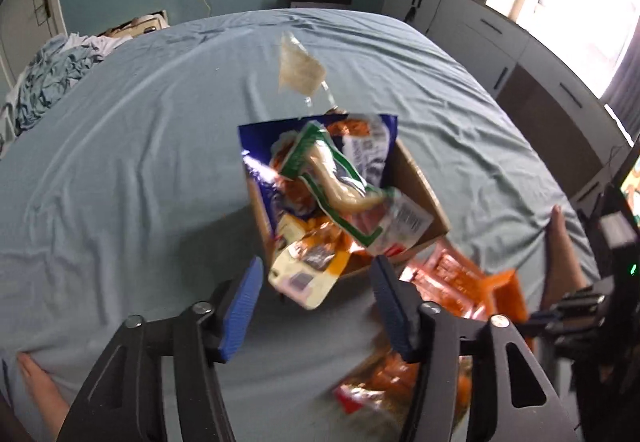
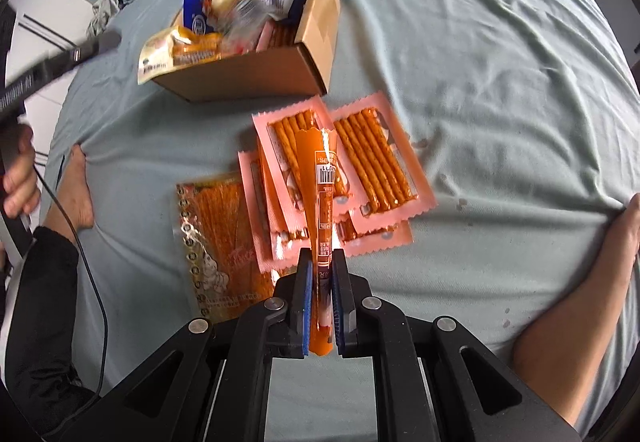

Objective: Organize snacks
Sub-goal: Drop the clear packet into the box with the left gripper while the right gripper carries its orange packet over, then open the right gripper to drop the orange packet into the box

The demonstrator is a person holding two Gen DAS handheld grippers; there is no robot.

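Observation:
A cardboard box (image 2: 256,75) on the blue bedsheet holds several snack packs, among them a blue bag (image 1: 256,145) and a green-and-white pack (image 1: 348,197). A yellow-white pack (image 1: 304,274) hangs over its near edge. My left gripper (image 1: 316,306) is open and empty just in front of the box (image 1: 420,181). My right gripper (image 2: 320,282) is shut on a long orange sausage stick (image 2: 322,185), held above pink packs of orange sticks (image 2: 376,161) and a gold-edged orange pack (image 2: 216,242) lying before the box.
A clear pale snack bag (image 1: 298,67) lies beyond the box. Crumpled bedding (image 1: 52,77) sits at the bed's far left. The person's bare feet (image 2: 78,193) rest at the bed's edge. White cabinets (image 1: 480,25) line the right wall.

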